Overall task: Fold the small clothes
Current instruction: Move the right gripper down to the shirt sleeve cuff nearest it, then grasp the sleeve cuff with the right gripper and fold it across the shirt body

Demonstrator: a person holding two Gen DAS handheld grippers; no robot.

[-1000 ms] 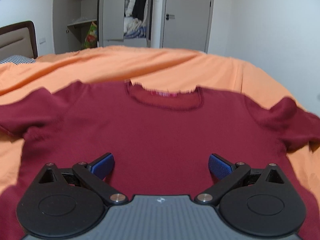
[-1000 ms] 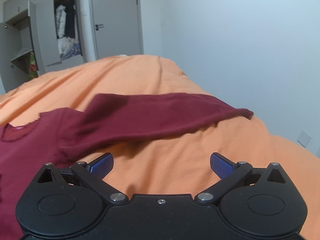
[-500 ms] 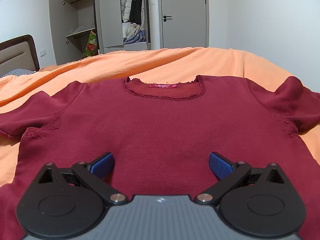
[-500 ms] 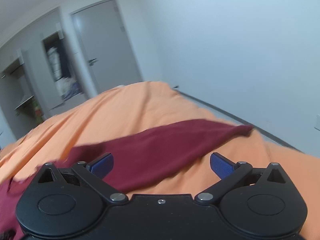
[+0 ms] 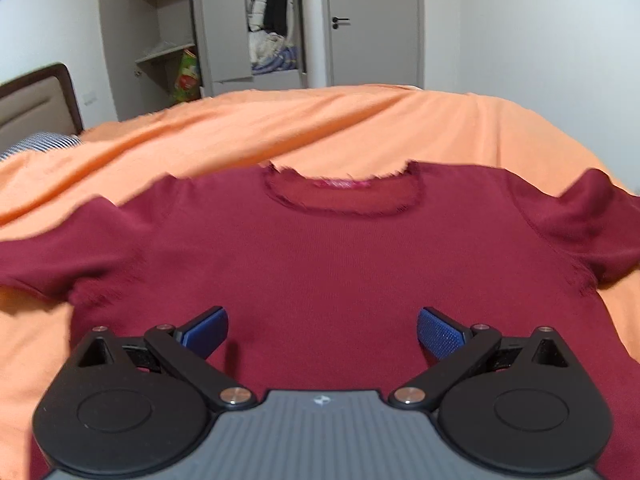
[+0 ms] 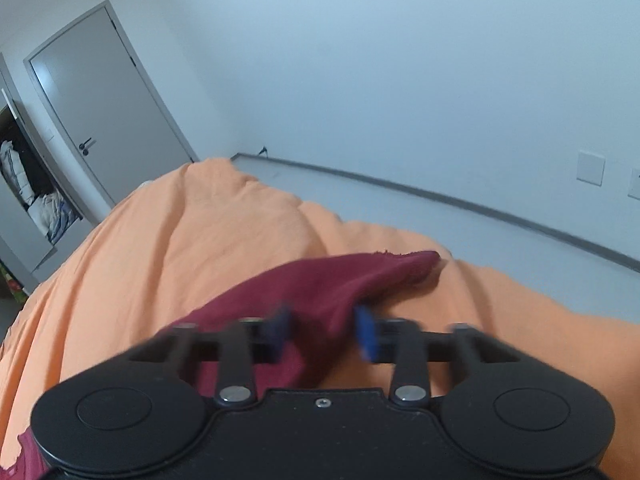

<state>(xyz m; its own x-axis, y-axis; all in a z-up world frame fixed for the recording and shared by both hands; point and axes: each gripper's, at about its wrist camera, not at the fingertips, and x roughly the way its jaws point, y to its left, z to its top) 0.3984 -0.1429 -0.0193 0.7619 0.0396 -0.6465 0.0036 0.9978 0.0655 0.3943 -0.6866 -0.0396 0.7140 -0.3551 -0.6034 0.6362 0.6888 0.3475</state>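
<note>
A dark red short-sleeved top lies spread flat, neckline away from me, on an orange bed cover. My left gripper hovers open over the top's lower middle, its blue pads wide apart with nothing between them. In the right wrist view the top's right sleeve runs forward between the blurred blue pads of my right gripper. These pads have drawn close together and pinch the sleeve fabric near its shoulder end. The sleeve's cuff points toward the bed's edge.
An open wardrobe with clothes and a closed grey door stand beyond the bed. A headboard and a striped pillow are at far left. Bare floor and a white wall lie past the bed's right edge.
My right gripper has moved onto the sleeve and its wide-open jaws have narrowed around the fabric. The left gripper has stayed open over the top, shifting only slightly.
</note>
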